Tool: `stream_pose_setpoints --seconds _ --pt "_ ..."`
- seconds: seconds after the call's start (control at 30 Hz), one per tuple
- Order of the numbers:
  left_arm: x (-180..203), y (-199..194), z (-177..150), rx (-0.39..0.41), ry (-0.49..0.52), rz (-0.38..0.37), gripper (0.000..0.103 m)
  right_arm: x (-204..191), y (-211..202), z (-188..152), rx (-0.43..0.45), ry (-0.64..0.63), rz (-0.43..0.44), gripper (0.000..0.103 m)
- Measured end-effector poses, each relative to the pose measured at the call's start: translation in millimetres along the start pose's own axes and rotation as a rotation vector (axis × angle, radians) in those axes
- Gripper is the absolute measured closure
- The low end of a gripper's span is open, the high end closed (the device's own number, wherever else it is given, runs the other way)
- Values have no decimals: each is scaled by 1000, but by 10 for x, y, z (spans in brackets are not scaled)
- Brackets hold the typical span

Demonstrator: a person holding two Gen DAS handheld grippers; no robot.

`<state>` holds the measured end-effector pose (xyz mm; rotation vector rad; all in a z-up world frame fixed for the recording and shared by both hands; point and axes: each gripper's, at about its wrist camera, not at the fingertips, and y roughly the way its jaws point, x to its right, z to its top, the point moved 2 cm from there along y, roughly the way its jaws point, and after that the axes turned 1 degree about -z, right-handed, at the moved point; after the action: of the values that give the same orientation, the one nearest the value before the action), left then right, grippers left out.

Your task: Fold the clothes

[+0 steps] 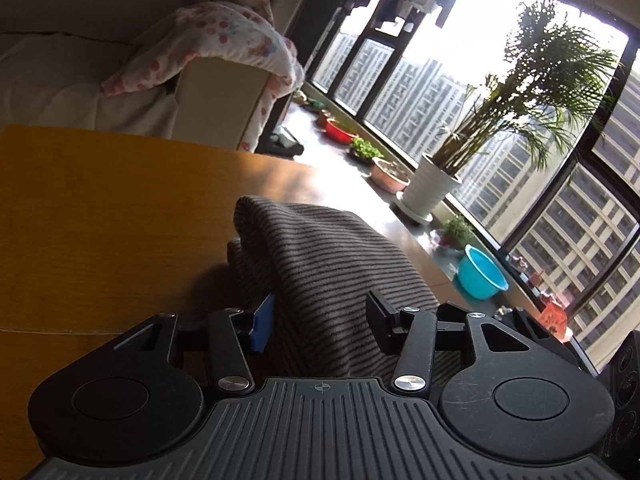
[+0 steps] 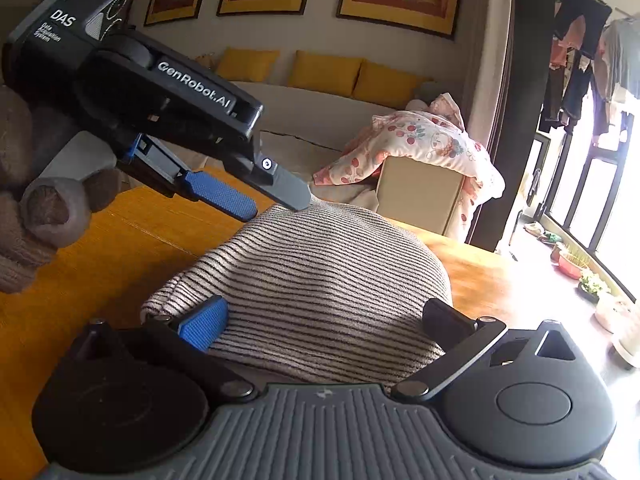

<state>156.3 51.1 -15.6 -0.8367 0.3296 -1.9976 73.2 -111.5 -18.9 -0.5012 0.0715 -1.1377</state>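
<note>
Your two hand-held grippers worked a striped knit garment [image 2: 320,280] lying bunched on the orange wooden desk [image 2: 100,248].

The ribbed, dark-striped fabric mounded softly near the desk's window edge, with a cream sofa [image 2: 320,112], yellow cushions and a floral blanket [image 2: 420,140] behind. Your left hand-held gripper [image 2: 276,204] angled down onto the far fold, jaws partly apart with cloth between them; whether they pinched it was unclear. Your right hand-held gripper [image 2: 324,320] sat low, its jaws wide apart, straddling the near edge.

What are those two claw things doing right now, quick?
Left gripper: open around the striped garment, not clamped.
Right gripper: open, jaws wide over the garment.
</note>
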Motion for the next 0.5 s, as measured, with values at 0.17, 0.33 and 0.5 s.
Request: stream_pose_setpoints --seconds 0.17,0.33,0.5 --pt "30 4 -73 5 71 47 42 134 -80 38 -30 41 79 0" --pt "-10 20 -118 7 67 40 37 923 -156 198 -63 411 239 0" --pt "-23 -6 -156 10 66 34 36 1474 423 160 -207 630 287 4"
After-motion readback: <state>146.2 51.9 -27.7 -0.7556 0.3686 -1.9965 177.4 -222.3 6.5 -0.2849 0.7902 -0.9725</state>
